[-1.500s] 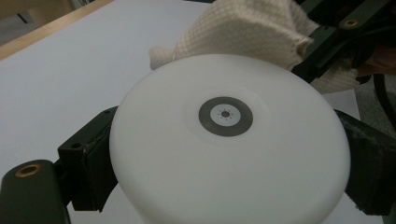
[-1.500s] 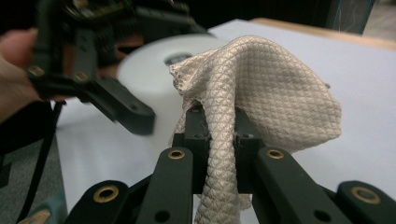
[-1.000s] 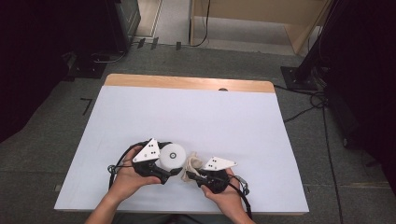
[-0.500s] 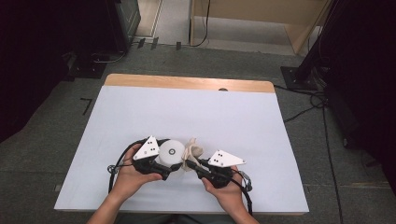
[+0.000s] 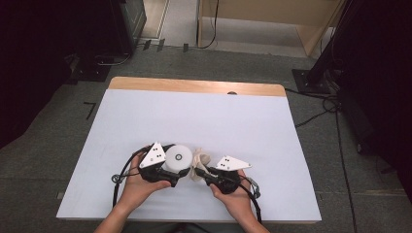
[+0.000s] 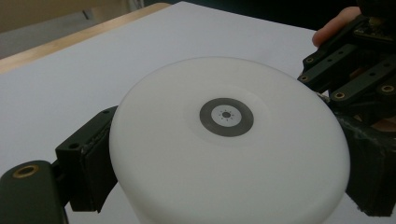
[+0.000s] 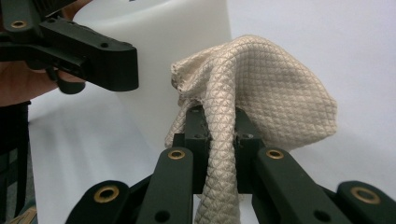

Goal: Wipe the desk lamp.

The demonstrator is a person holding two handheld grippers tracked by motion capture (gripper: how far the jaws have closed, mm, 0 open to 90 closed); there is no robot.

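Wiping: cloth (image 7: 261, 98) clenched in right jaws (image 7: 219, 135), touching tub's (image 5: 177, 158) side.
Bracing: left jaws (image 6: 219, 186) clamp tub.
Counter (image 5: 204, 111): beneath.

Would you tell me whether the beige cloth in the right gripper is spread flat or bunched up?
Bunched up: the beige quilted cloth is pinched between the right gripper jaws and bulges in folds.

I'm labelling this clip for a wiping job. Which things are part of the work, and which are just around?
In use:
- white round container, clamped by left gripper
- beige cloth, pinched by right gripper

Just around:
- table
- floor cables
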